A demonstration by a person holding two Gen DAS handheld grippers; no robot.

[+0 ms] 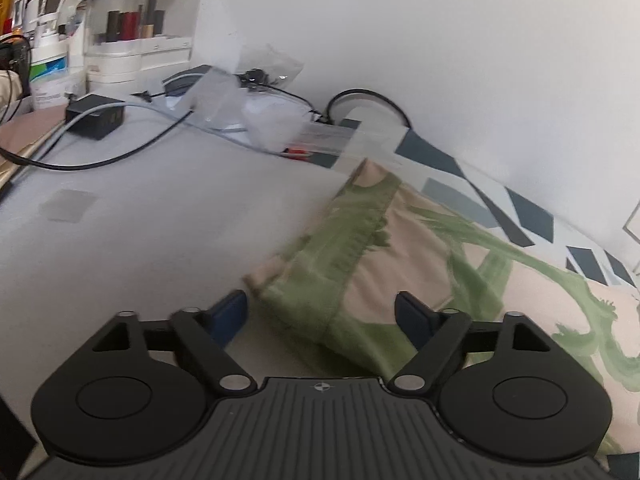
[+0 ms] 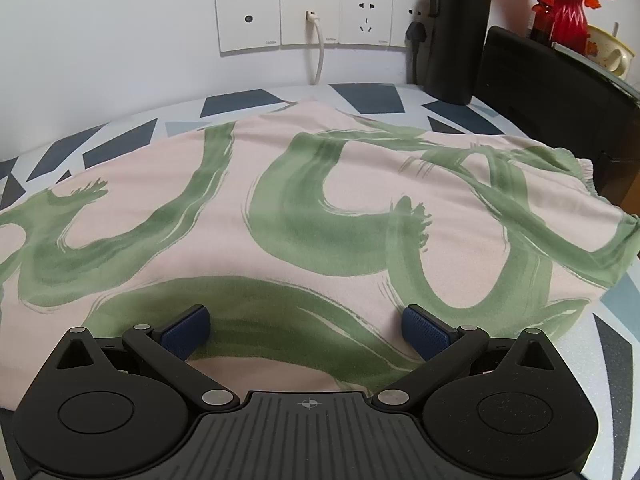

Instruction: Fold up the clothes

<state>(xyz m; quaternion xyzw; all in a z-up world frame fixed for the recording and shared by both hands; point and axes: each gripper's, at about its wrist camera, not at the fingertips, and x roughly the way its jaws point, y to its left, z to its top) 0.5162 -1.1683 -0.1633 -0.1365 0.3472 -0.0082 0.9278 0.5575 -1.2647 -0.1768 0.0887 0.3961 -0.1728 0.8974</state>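
Both claws are released: left claw [image 1: 322, 314] at the garment [image 1: 420, 248] corner, right claw [image 2: 306, 326] above its near edge. A shallow pinch risks slippage.

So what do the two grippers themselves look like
Both look alike: the left gripper and right gripper have matte black linkage arms with silver pivot pins, round black discs on each side, a ribbed grey base with a small crosshair mark, and dark blue textured pads. No cables or sleeves show.

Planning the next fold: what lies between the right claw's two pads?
Only the pink and green cloth. In the right wrist view it fills the gap between the open right claw and its pads; neither pad presses on it.
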